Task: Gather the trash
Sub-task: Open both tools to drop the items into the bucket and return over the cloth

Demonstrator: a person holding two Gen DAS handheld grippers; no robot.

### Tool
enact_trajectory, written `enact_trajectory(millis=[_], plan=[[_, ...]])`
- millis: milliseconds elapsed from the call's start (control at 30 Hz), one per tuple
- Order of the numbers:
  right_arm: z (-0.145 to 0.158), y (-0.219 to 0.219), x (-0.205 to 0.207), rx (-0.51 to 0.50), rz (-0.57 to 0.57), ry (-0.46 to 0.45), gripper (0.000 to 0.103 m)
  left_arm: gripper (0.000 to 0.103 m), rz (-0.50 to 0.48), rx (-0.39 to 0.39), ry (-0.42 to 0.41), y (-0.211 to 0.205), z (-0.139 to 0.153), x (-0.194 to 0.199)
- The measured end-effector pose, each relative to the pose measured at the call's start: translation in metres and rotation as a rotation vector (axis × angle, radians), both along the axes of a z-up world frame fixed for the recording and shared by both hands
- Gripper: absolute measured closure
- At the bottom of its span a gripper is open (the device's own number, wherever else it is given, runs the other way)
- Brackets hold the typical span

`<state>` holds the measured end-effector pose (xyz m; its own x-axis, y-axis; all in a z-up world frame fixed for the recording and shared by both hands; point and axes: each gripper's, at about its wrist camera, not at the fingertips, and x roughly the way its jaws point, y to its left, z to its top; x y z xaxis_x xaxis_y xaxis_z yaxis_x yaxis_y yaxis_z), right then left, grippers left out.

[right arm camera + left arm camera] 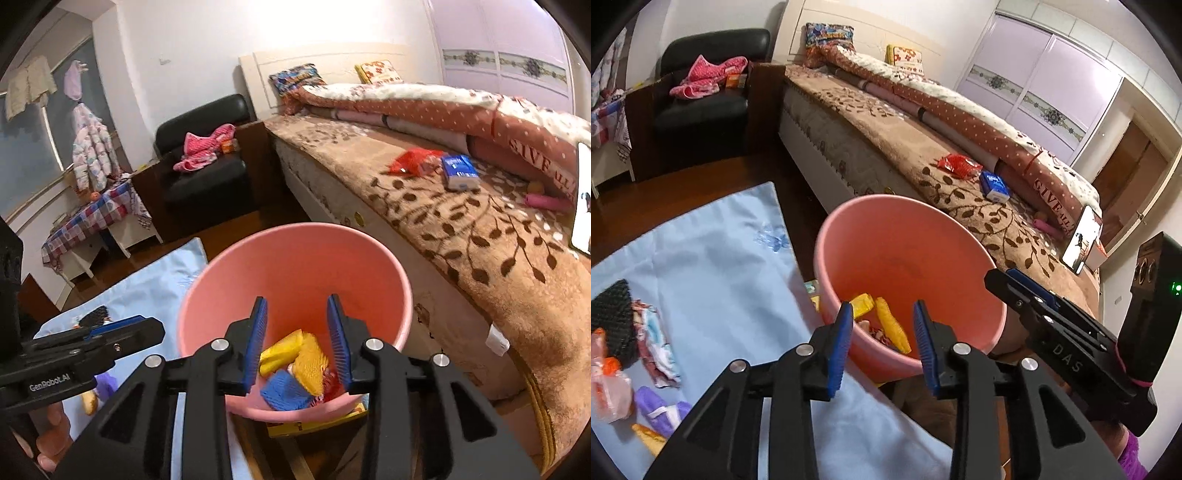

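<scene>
Pink bucket stands upright, mouth up, on the floor beside the bed. Inside: yellow, blue and red wrappers (jumbled). The 2 grippers, left gripper and right gripper, hang over it, jaws apart, empty.

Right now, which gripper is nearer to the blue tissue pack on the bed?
Right. The right gripper is over the round pink plastic bin, on the bed side; the left gripper is beyond it, farther from the blue tissue pack.

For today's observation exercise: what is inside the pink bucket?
Inside the pink bucket lie yellow wrappers, a blue packet and something red. Anything beneath them, and the bucket's floor, is covered.
</scene>
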<state>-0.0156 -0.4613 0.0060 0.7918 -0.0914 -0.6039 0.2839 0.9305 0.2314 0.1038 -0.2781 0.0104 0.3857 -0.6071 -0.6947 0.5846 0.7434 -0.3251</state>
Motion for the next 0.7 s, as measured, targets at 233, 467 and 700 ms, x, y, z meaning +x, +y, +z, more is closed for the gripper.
enact_trajectory(millis=[233,467,700], plan=[[0.017,0.050,-0.011,-0.028,0.093,-0.067,0.069,0.061,0.050,-0.012,-0.058,0.043,0.019,-0.015],[0.017,0.103,-0.014,0.007,0.204,-0.042,0.069,0.061,0.145,-0.023,-0.098,0.106,0.033,-0.030],[0.017,0.144,-0.017,0.032,0.304,-0.043,0.069,0.061,0.267,-0.002,-0.147,0.177,0.036,-0.051]])
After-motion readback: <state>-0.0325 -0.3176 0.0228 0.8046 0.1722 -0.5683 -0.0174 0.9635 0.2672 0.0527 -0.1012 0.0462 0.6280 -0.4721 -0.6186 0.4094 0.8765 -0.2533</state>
